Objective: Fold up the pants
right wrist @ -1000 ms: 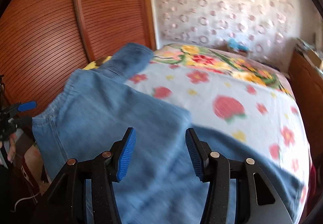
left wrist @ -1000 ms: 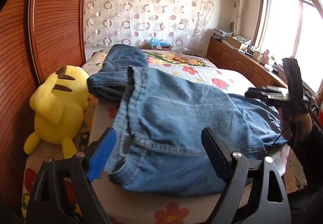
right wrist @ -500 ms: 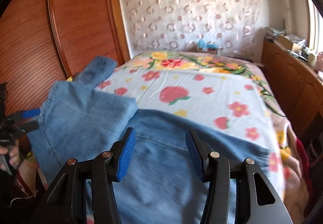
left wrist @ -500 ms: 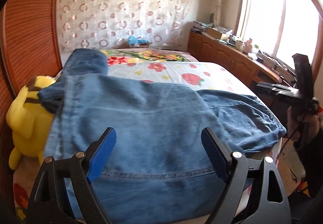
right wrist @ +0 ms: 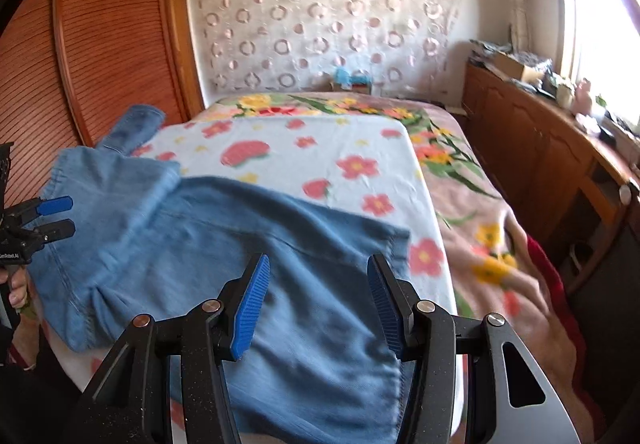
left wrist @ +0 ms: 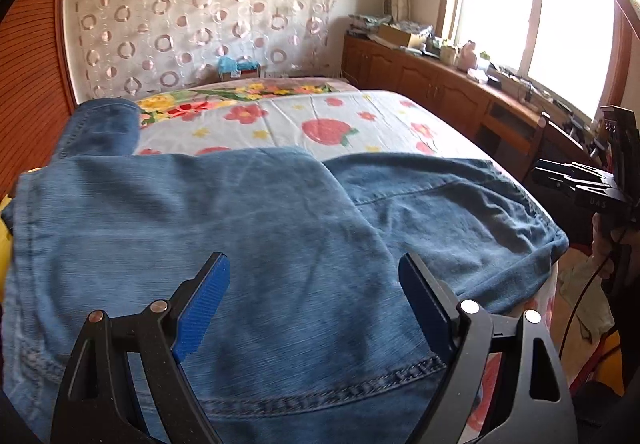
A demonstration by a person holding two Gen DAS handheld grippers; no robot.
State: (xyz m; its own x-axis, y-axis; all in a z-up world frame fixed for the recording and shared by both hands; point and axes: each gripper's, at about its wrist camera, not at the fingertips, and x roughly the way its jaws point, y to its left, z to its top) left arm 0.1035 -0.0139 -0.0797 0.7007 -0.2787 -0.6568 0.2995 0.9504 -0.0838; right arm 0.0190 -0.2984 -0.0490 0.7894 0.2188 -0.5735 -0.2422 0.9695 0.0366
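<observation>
Blue denim pants [left wrist: 280, 244] lie across the near end of a bed, one part folded over another, with a leg end [left wrist: 100, 128] reaching toward the far left. In the right wrist view the pants [right wrist: 240, 244] spread over the floral sheet. My left gripper [left wrist: 314, 304] is open and empty, just above the denim. My right gripper [right wrist: 318, 304] is open and empty above the denim near its right edge. The left gripper also shows at the left edge of the right wrist view [right wrist: 56, 216], and the right gripper's body at the right edge of the left wrist view [left wrist: 592, 184].
The bed carries a floral sheet [right wrist: 320, 148] and pink blanket [right wrist: 480, 228]. A wooden slatted wardrobe [right wrist: 112, 44] stands left. A wooden cabinet [left wrist: 440, 84] with clutter runs under the window on the right. A patterned curtain [left wrist: 200, 12] hangs behind the bed.
Both grippers have swung rightward and moved in over the pants. The yellow plush toy has left the left wrist view. Both stay open.
</observation>
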